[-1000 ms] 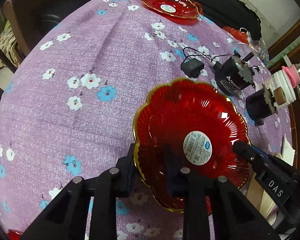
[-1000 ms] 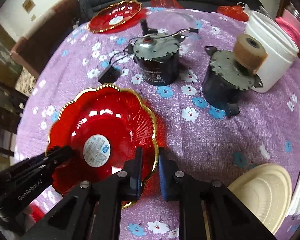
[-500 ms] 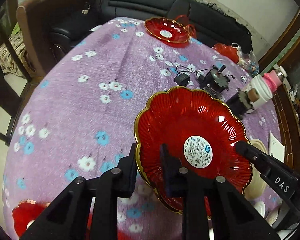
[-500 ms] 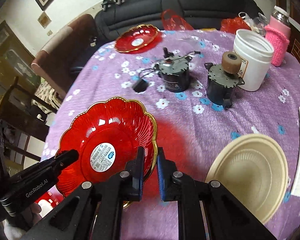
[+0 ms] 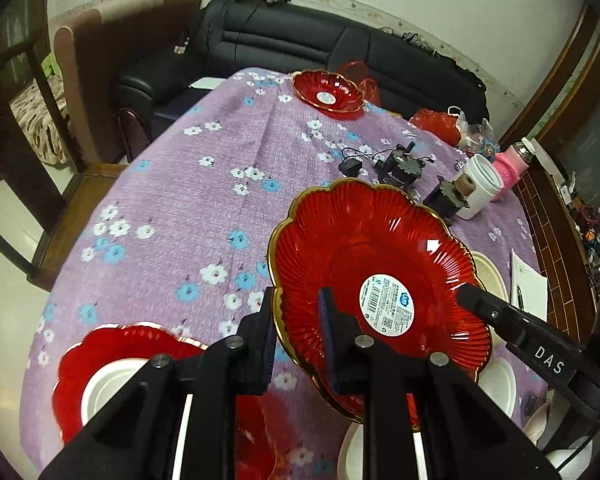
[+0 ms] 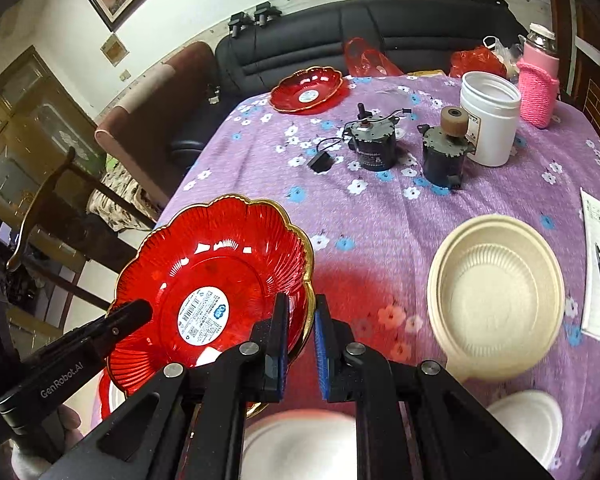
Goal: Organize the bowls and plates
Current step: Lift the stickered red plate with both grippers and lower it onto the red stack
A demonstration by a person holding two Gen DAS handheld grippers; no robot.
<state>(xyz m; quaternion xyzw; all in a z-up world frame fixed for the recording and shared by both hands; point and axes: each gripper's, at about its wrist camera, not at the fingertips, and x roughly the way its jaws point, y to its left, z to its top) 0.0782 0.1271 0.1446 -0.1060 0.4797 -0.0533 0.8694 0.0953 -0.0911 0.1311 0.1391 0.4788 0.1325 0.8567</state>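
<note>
I have the red plate (image 5: 380, 280) pinched by its rim between my left gripper (image 5: 296, 344) and right gripper (image 6: 300, 340), lifted clear above the near table (image 5: 172, 200); next I judge it needs lowering onto the near-left red plate stack (image 5: 116, 364).

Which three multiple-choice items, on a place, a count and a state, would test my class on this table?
1. Where is the far red plate? A by the sofa; B near edge; C floor.
2. How many motors stand on the tablecloth? A one; B two; C four.
3. The held red plate is: A lying flat; B clamped by the left gripper and right gripper; C stacked.
Key: A, it sits at the sofa end; B, two stand side by side; B, both pinch its rim.
</note>
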